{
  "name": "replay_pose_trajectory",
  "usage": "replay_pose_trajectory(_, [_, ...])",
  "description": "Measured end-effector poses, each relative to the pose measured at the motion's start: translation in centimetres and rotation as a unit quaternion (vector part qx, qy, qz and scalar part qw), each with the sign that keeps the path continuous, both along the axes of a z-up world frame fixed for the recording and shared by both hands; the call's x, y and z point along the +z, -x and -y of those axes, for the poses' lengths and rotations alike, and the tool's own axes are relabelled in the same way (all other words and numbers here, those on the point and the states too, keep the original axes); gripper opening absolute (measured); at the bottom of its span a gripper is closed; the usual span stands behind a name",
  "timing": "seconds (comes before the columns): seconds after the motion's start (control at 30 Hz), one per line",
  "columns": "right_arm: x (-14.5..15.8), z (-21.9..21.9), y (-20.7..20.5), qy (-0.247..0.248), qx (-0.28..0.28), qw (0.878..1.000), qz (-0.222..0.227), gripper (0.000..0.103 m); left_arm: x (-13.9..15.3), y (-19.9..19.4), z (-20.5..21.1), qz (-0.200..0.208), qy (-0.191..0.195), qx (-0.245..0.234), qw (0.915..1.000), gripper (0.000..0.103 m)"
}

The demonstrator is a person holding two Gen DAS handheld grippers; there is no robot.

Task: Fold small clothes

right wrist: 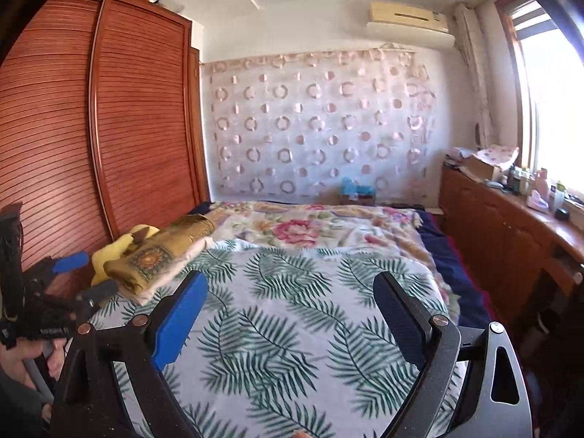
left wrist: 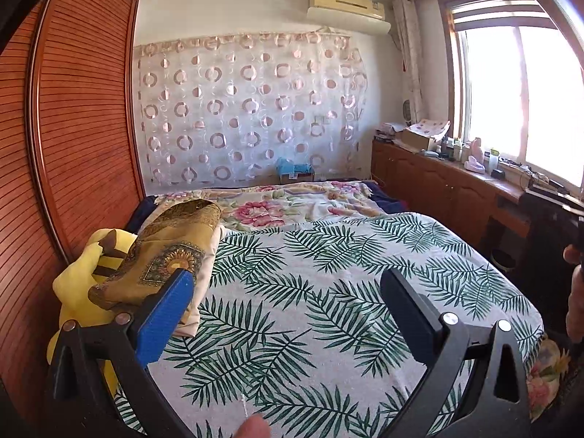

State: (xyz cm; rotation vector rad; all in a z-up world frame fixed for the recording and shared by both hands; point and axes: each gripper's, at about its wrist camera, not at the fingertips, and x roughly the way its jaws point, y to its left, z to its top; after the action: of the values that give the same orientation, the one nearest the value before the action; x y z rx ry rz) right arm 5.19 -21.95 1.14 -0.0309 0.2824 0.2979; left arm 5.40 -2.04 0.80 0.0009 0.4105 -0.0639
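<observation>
A: Clothes pile (left wrist: 160,255) sits on the bed's left edge, by the wood wardrobe (left wrist: 73,109). Gold patterned cloth on top, yellow one (left wrist: 80,281) under it.

B: Which gripper's closer?

A: Left gripper (left wrist: 288,288), I think. The pile is just past its blue pad (left wrist: 164,314), a bit to the left. From the right gripper (right wrist: 290,292) it's further off, up and to the left, at (right wrist: 153,259).

B: Which way does the pile run?

A: Long way goes from near-left to far-right, along the bed edge.

B: Grippers holding anything?

A: Nope. Both spread wide, nothing btwn the fingers. Leaf sheet (left wrist: 310,292) below is bare, so that's prob. where a piece gets laid flat.
</observation>
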Motion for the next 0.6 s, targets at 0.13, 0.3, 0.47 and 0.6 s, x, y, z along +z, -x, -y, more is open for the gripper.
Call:
replay_pose_trajectory(0.13, [-0.2,-1.1,1.6,-0.001,-0.018,1.000,0.003,0.093,0.2,0.2,0.1,-0.002,0.006,0.002,1.0000,0.102])
replay_pose_trajectory(0.3, [0.0,-1.7,2.8,-0.006,-0.027,1.000,0.002,0.093,0.6,0.7,0.3,0.008,0.011,-0.003,0.9999,0.102])
replay_pose_trajectory(0.47, [0.1,-2.0,3.5,-0.010,-0.027,1.000,0.003,0.093,0.7,0.7,0.2,0.011,0.011,0.002,0.9999,0.102])
replay_pose_trajectory(0.6, [0.1,-1.8,3.9,-0.010,-0.031,0.999,0.005,0.093,0.5,0.6,0.0,0.009,0.013,0.005,0.9999,0.102])
